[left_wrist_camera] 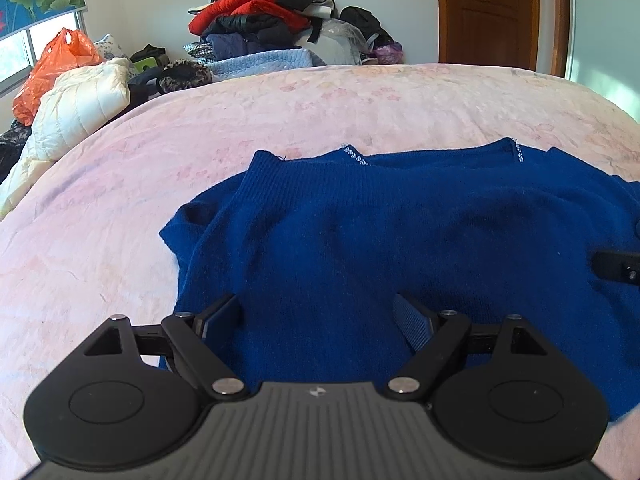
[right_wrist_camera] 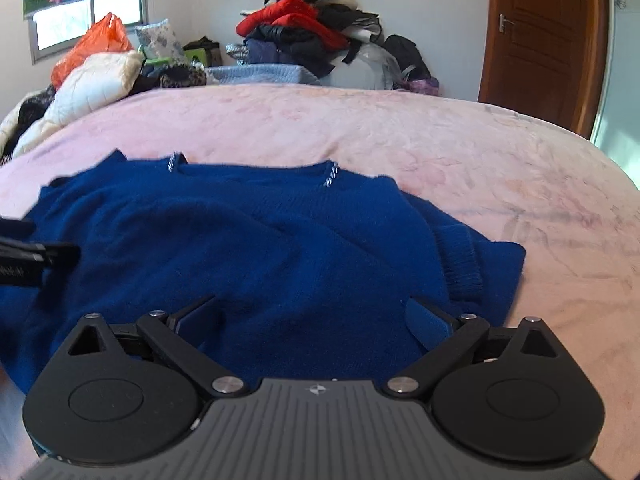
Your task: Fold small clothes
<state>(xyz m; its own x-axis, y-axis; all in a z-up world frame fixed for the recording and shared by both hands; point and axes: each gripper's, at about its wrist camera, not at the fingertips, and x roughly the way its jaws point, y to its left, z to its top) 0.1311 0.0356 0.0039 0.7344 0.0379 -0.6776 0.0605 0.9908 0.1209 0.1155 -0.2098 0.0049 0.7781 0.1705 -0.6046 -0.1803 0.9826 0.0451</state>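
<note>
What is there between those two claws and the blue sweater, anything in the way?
Nothing visible. The blue sweater lies spread on the pink bedspread, and both the left claw and the right claw hang open directly over its near part. The heaps of clothes sit far beyond the bed.

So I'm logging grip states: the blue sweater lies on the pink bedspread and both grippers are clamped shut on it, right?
Not quite. The blue sweater does lie on the pink bedspread, but the left gripper and the right gripper both stand open over it, as each wrist view shows.
</note>
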